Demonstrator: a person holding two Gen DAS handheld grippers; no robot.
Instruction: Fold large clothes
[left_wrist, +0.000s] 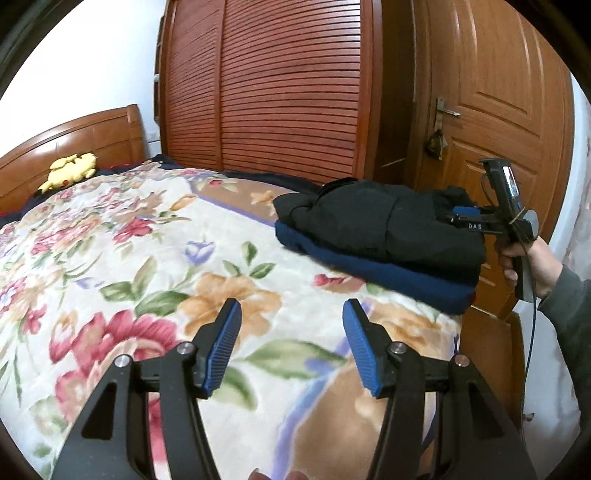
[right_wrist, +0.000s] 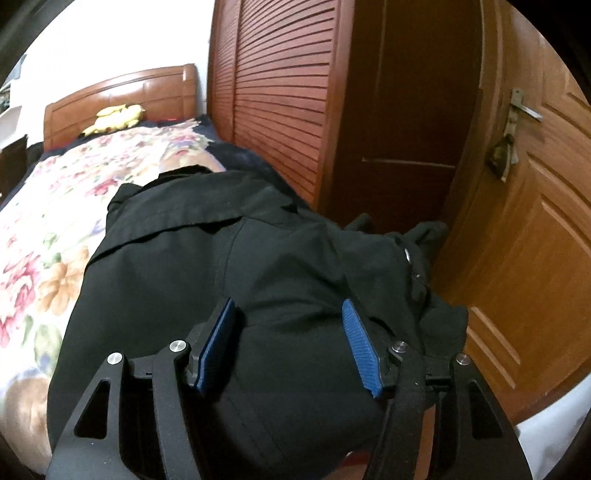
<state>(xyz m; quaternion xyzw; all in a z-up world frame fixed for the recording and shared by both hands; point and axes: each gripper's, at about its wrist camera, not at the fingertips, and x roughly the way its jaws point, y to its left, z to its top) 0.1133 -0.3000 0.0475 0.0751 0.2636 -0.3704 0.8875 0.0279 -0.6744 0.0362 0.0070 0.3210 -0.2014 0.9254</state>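
A folded black garment (left_wrist: 384, 218) lies on top of a folded navy garment (left_wrist: 388, 275) at the right corner of the bed. In the right wrist view the black garment (right_wrist: 229, 266) fills the middle. My left gripper (left_wrist: 291, 314) is open and empty above the floral blanket (left_wrist: 147, 258), to the left of the pile. My right gripper (right_wrist: 288, 314) is open just above the black garment, with cloth showing between its fingers but not clamped. It also shows in the left wrist view (left_wrist: 469, 221) at the pile's right end.
A yellow plush toy (left_wrist: 70, 171) lies by the wooden headboard (left_wrist: 74, 136). A slatted wardrobe (left_wrist: 266, 85) and a wooden door (left_wrist: 491, 110) stand close behind the bed's right edge. The bed corner drops off beside the pile.
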